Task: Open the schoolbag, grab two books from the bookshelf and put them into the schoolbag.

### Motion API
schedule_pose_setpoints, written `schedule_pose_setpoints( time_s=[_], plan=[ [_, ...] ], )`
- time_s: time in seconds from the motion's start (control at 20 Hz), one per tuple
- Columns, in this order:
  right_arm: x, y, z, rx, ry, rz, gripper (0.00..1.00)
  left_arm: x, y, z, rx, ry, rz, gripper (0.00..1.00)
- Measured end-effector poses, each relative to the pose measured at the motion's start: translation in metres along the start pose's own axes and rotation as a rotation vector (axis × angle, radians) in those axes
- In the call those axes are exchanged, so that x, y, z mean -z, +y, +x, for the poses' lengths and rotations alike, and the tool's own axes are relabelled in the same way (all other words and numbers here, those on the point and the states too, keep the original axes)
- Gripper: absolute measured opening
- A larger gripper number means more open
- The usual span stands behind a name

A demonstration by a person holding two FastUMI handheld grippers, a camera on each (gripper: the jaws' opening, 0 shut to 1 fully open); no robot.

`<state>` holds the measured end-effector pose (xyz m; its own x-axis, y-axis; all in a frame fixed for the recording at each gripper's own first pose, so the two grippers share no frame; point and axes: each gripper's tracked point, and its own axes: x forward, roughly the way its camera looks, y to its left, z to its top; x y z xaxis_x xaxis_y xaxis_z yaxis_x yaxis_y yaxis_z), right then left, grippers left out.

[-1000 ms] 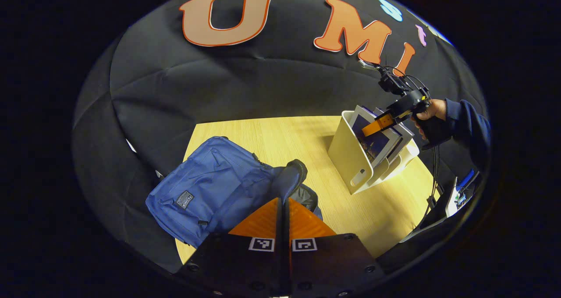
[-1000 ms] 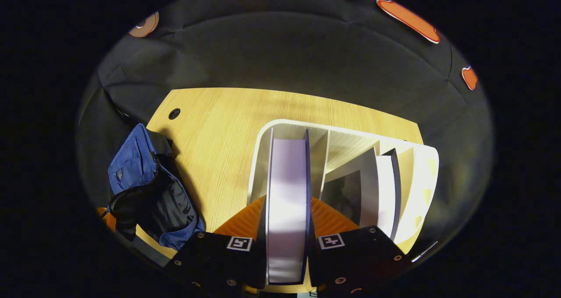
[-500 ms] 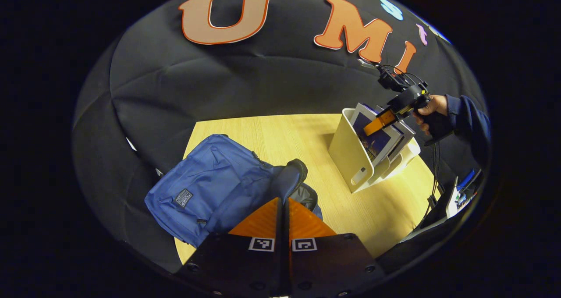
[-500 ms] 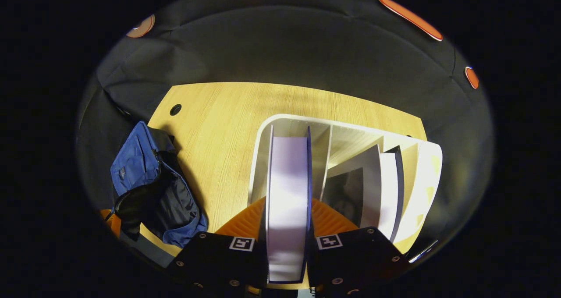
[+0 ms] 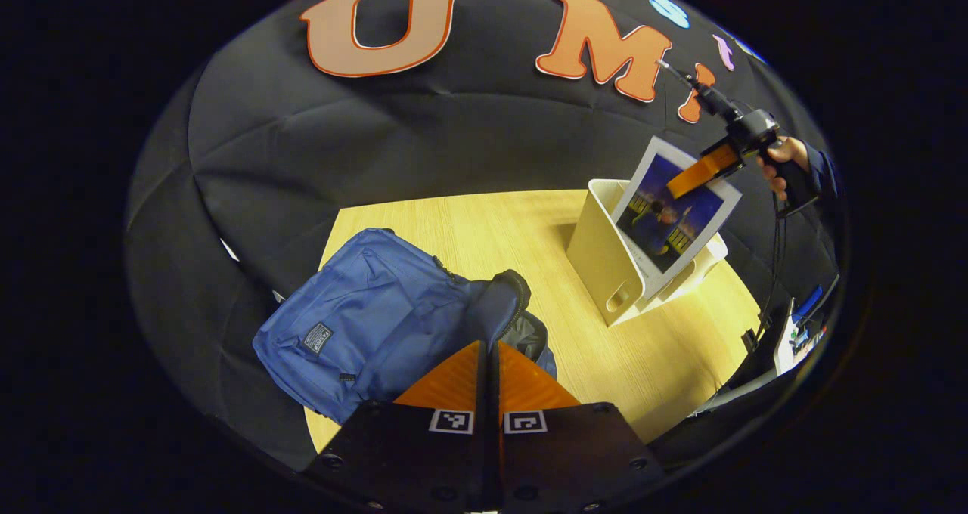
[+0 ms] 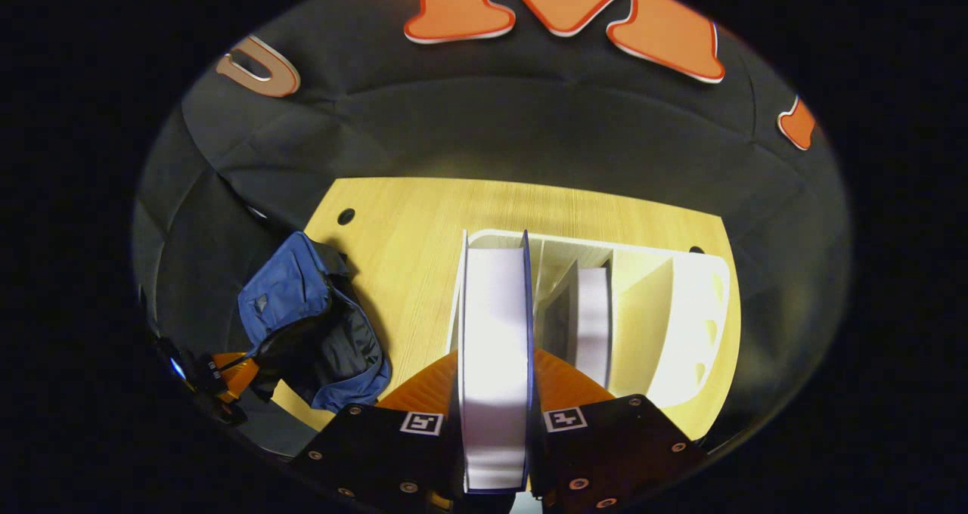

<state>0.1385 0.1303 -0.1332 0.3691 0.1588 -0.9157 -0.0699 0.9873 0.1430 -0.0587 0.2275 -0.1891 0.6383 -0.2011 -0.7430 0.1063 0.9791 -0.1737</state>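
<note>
Schoolbag [image 5: 370,332] lies at lower left in the left gripper view, its flap pinched between the pressed-together fingers of the left gripper [image 5: 490,355]; the patch's writing is too small to read. At upper right, the right gripper [image 5: 699,175] holds a book [image 5: 673,215] above the bookshelf [image 5: 605,268].

In the right gripper view, the book [image 6: 495,363] stands at bottom centre, clamped edge-on by the right gripper [image 6: 495,382]; the schoolbag [image 6: 310,325] lies at left on the table [image 6: 408,227].

Blue schoolbag [image 5: 363,332] lay unzipped on bench; one book [image 5: 675,213] raised, tilted, above white bookshelf [image 5: 605,264]; another [image 6: 592,314] upright inside.
</note>
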Motion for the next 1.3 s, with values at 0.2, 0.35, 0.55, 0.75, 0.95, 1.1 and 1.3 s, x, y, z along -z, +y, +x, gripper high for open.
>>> schedule_pose_setpoints(
  time_s=[0.2,0.35,0.55,0.75,0.95,1.1,1.3],
  plan=[
    [-0.020,0.000,-0.058,-0.068,-0.106,0.044,0.33,-0.004,0.003,-0.002,-0.013,0.000,-0.002,0.01],
    [-0.027,0.007,-0.088,-0.159,-0.171,0.129,0.32,-0.007,0.007,-0.004,-0.023,0.001,-0.005,0.01],
    [-0.017,0.034,-0.100,-0.264,-0.218,0.212,0.32,-0.011,0.013,-0.006,-0.036,0.013,-0.002,0.01],
    [0.010,0.082,-0.083,-0.391,-0.186,0.271,0.32,-0.025,0.018,-0.010,-0.044,0.020,0.025,0.01],
    [0.047,0.118,-0.053,-0.455,-0.145,0.325,0.32,-0.037,0.030,-0.013,-0.070,0.036,0.039,0.01],
    [0.069,0.137,-0.035,-0.494,-0.119,0.392,0.32,-0.045,0.032,-0.013,-0.080,0.042,0.048,0.00],
    [0.095,0.167,0.000,-0.482,-0.093,0.447,0.32,-0.051,0.032,-0.012,-0.087,0.055,0.049,0.00]
  ],
)
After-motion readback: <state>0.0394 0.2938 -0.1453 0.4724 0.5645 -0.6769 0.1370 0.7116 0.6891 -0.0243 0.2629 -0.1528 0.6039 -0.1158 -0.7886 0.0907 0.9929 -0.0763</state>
